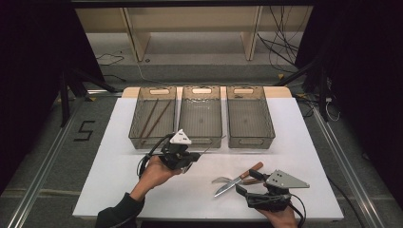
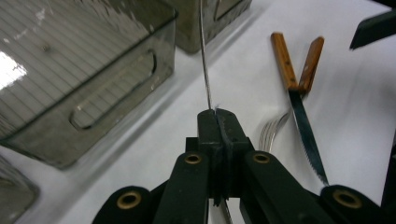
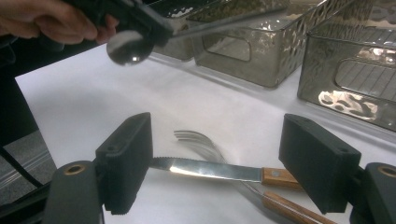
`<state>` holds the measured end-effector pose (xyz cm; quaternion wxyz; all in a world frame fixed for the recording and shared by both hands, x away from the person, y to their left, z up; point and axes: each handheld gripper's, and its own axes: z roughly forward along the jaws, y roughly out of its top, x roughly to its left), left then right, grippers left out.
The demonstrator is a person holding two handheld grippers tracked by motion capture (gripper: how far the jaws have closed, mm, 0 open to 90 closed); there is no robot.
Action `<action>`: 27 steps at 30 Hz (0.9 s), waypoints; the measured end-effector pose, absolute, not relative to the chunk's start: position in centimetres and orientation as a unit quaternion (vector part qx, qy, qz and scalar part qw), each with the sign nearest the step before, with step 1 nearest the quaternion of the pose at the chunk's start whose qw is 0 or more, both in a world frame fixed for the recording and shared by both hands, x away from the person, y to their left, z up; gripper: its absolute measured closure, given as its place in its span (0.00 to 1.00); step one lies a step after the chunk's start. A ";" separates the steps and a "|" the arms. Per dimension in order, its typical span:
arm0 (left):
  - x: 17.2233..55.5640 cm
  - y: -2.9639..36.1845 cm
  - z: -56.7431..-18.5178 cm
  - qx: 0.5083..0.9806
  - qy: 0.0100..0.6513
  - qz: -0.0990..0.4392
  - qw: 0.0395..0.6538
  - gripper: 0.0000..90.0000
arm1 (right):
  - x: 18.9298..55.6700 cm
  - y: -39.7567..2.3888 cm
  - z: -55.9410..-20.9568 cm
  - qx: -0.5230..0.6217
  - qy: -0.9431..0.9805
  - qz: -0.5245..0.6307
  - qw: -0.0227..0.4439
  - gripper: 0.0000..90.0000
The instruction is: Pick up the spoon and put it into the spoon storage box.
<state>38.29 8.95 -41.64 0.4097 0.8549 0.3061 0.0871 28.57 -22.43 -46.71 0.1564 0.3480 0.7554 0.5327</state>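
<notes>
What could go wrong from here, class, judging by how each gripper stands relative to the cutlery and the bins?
1. The left gripper pinches the spoon on its thin handle, bowl hanging behind; it could pivot or slip before reaching a bin.
2. The knife lies across the fork, so the open right gripper might drag both or nudge the fork aside.

Each black two-jaw left gripper [image 1: 194, 157] and right gripper [image 1: 241, 189] carries a grey three-cornered plate with small screws, brass-coloured rivets at the jaw joints, and a black cable. The left arm wears a dark sleeve [image 1: 119, 213].
</notes>
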 end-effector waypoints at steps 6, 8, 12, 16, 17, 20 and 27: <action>39.9 8.6 -39.9 0.847 0.307 0.107 0.420 0.99 | 28.5 -22.4 -46.7 0.349 0.755 0.533 0.156 0.29; 40.8 8.6 -39.4 0.843 0.315 0.115 0.420 0.99 | 28.6 -22.4 -46.7 0.348 0.755 0.533 0.156 0.29; 43.0 8.9 -38.7 0.830 0.338 0.128 0.425 0.99 | 28.6 -22.5 -46.7 0.348 0.754 0.535 0.157 0.29; 44.8 9.1 -38.5 0.824 0.358 0.142 0.417 0.99 | 28.6 -22.4 -46.7 0.348 0.754 0.535 0.156 0.29; 45.3 9.1 -38.5 0.822 0.362 0.145 0.416 0.99 | 28.6 -22.4 -46.7 0.349 0.754 0.535 0.155 0.30; 46.5 9.2 -38.6 0.817 0.376 0.155 0.410 0.99 | 28.6 -22.4 -46.7 0.349 0.753 0.535 0.155 0.29; 48.6 8.9 -39.4 0.815 0.393 0.166 0.393 0.99 | 28.6 -22.4 -46.7 0.348 0.754 0.535 0.154 0.29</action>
